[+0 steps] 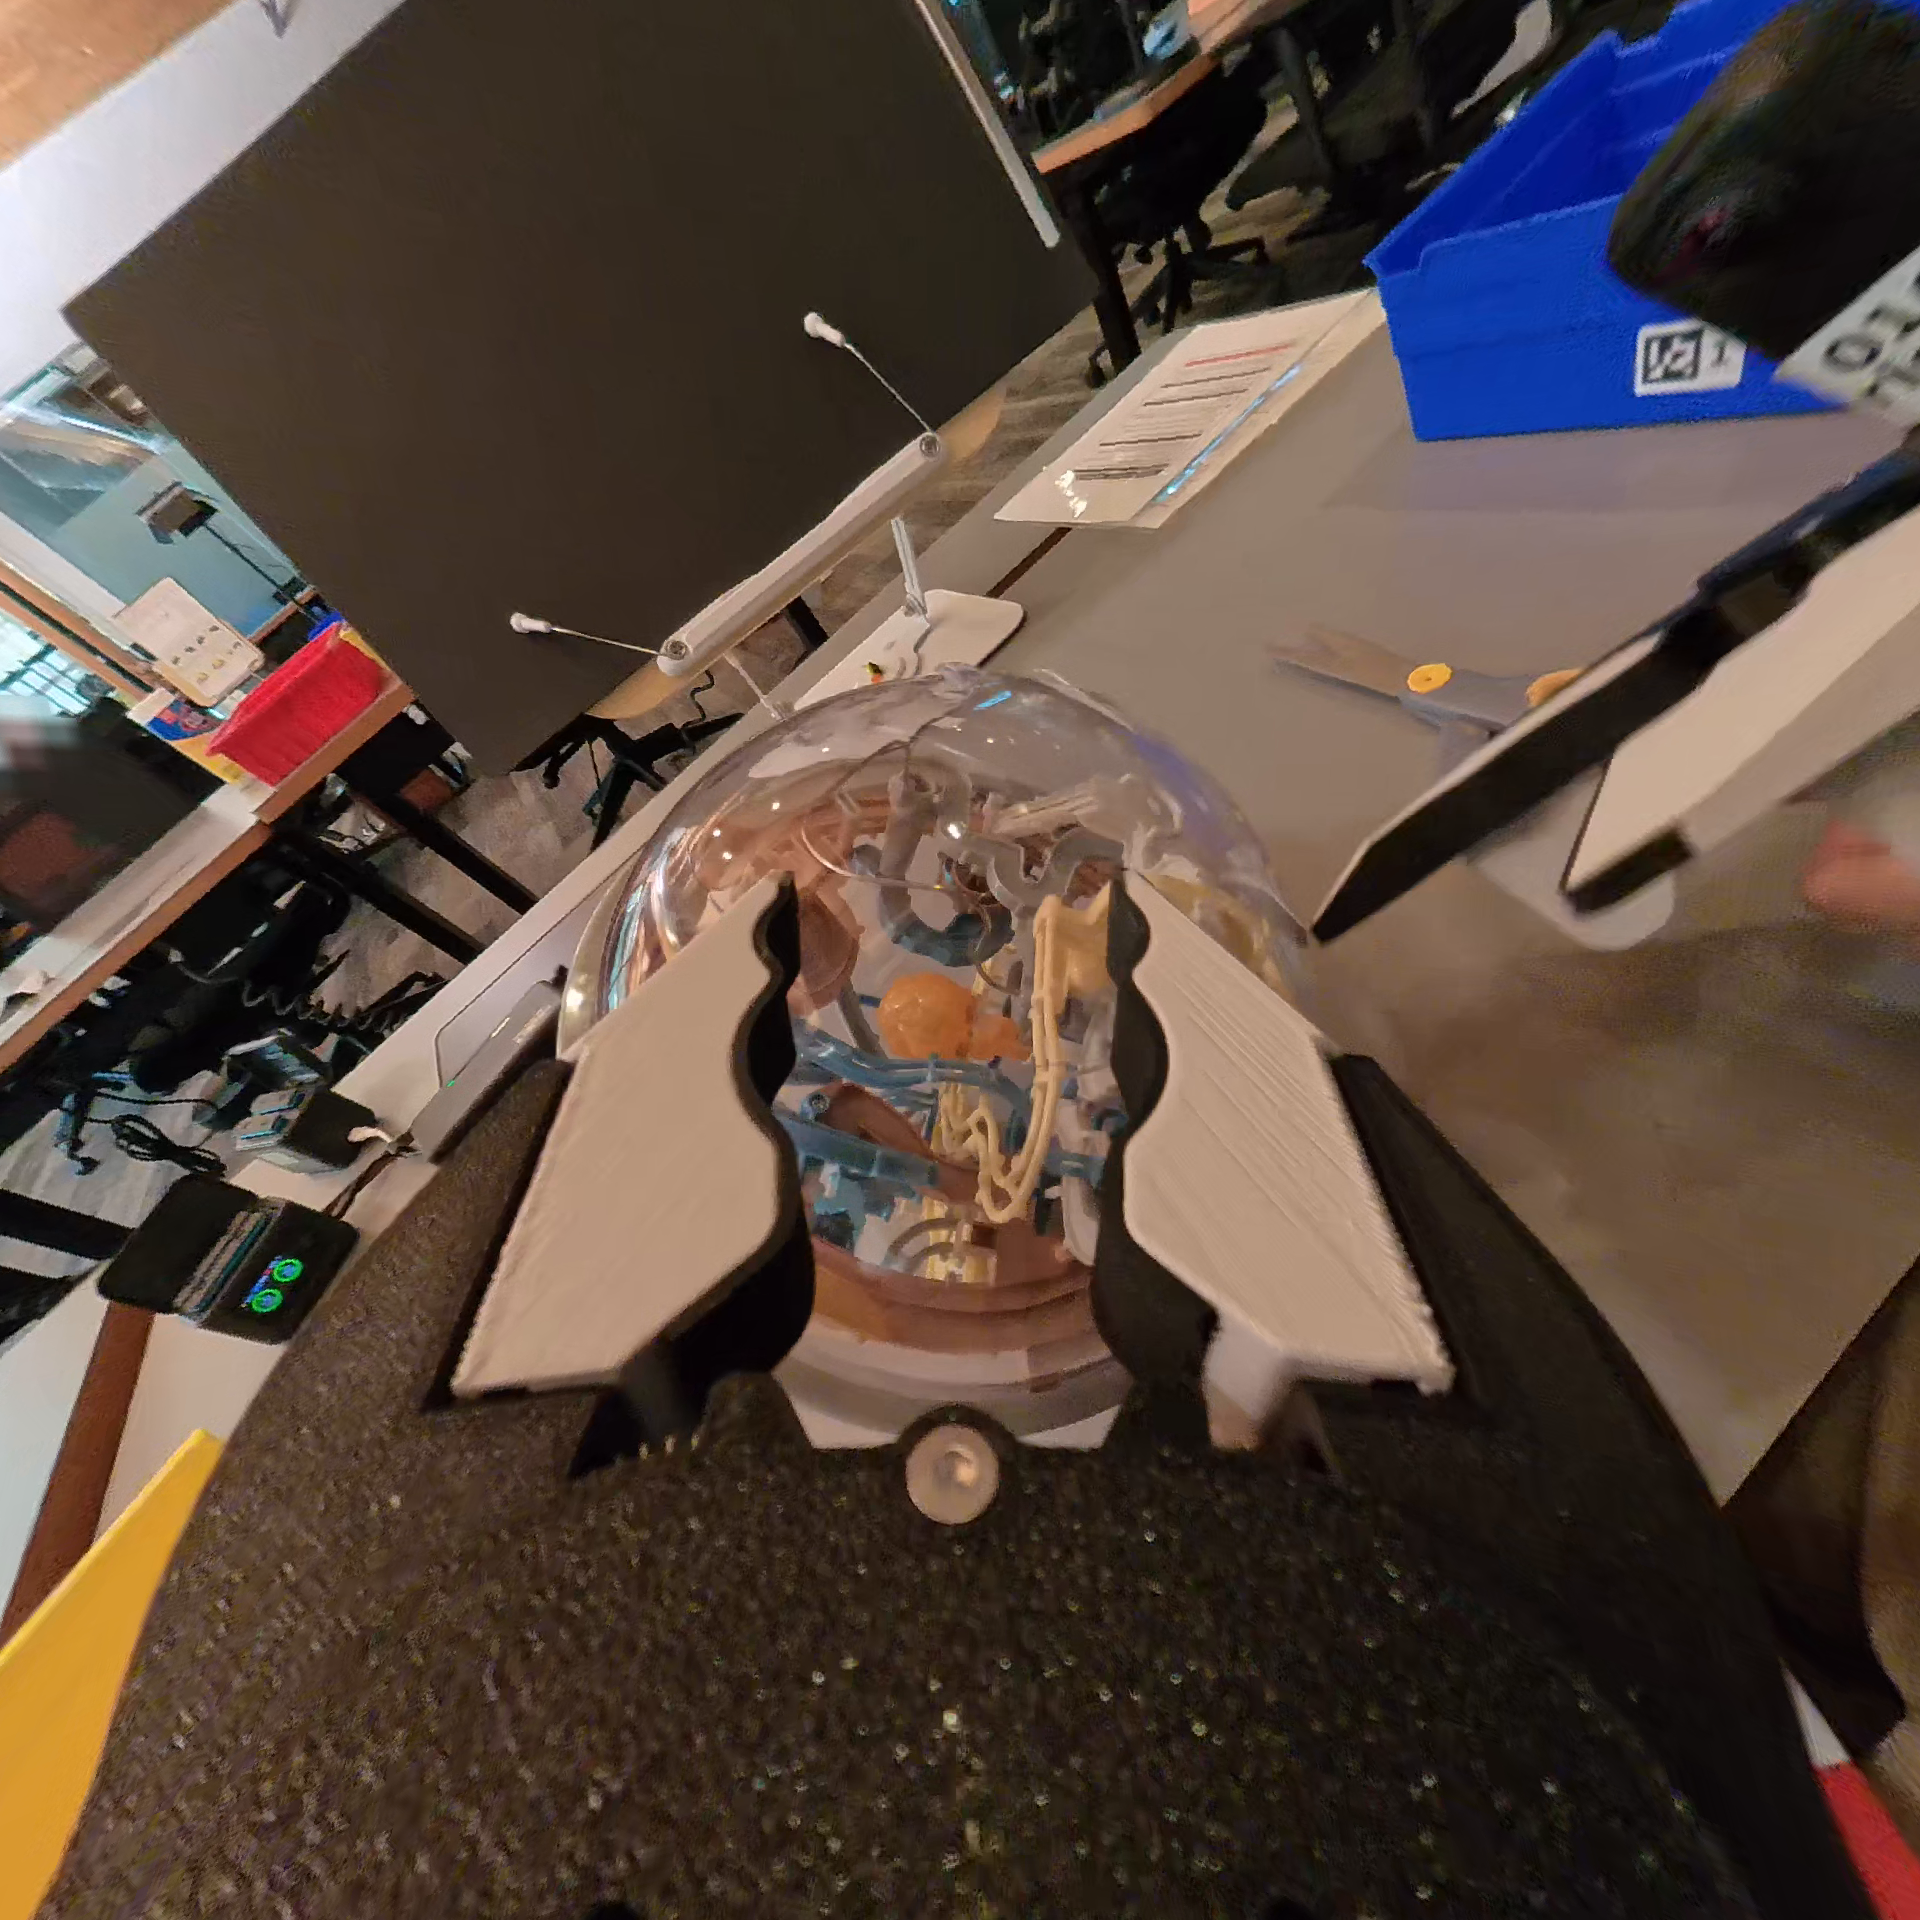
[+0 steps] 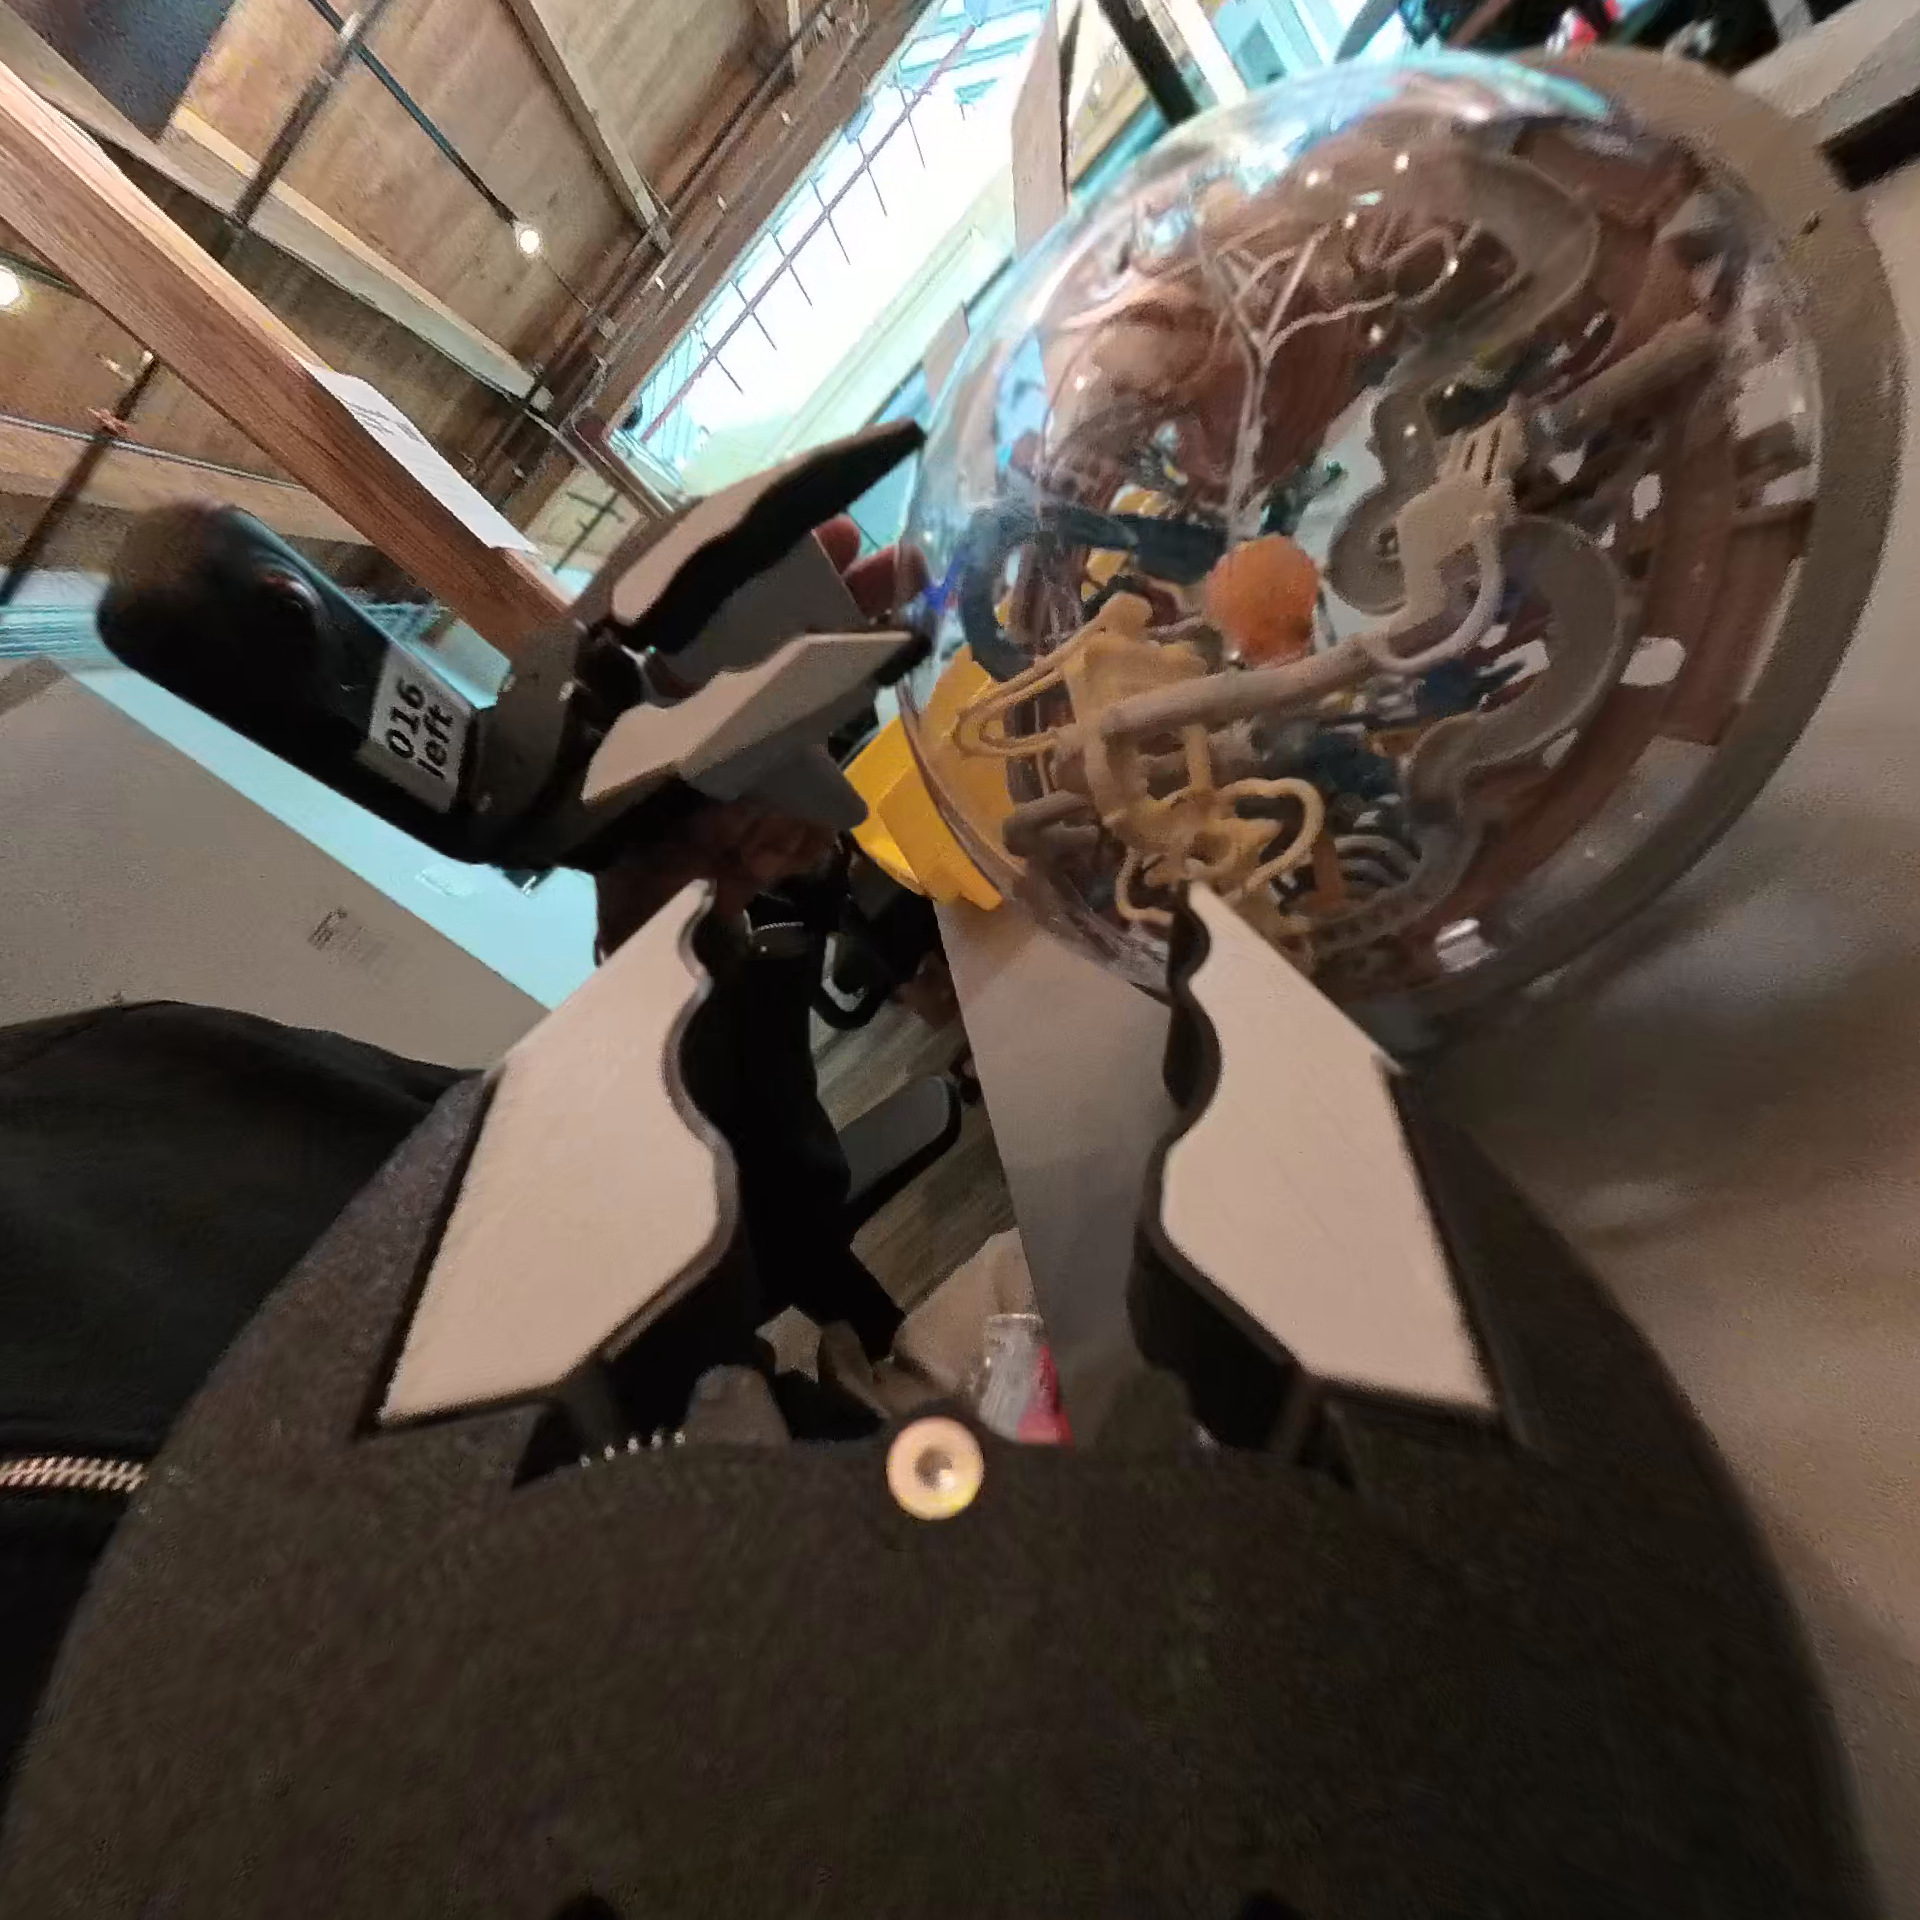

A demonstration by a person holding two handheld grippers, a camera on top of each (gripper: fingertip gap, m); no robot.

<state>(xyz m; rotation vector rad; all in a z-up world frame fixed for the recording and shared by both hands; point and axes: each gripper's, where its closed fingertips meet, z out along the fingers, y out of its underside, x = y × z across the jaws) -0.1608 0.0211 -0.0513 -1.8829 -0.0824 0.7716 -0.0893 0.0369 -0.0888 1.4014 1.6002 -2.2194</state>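
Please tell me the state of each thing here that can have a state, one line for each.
left gripper: open, fingers either side of the dome, contact unclear
right gripper: open, holds nothing, beside the dome
clear maze dome: closed, resting on the grey table
scissors: lying flat
blue bin: contents hidden

We see a grey table [image 1: 1538, 1039] as our landmark. Behind its far edge stands a large dark partition panel [image 1: 582, 364]. Beyond the panel, desks with wooden tops [image 1: 1127, 114] and black office chairs [image 1: 1226, 177] fill the room. Left of the table, another desk carries a red bin [image 1: 301, 698]. Overhead, wooden beams [image 2: 260, 384] cross before bright windows [image 2: 831, 270], with ceiling lights [image 2: 528, 240] glowing.
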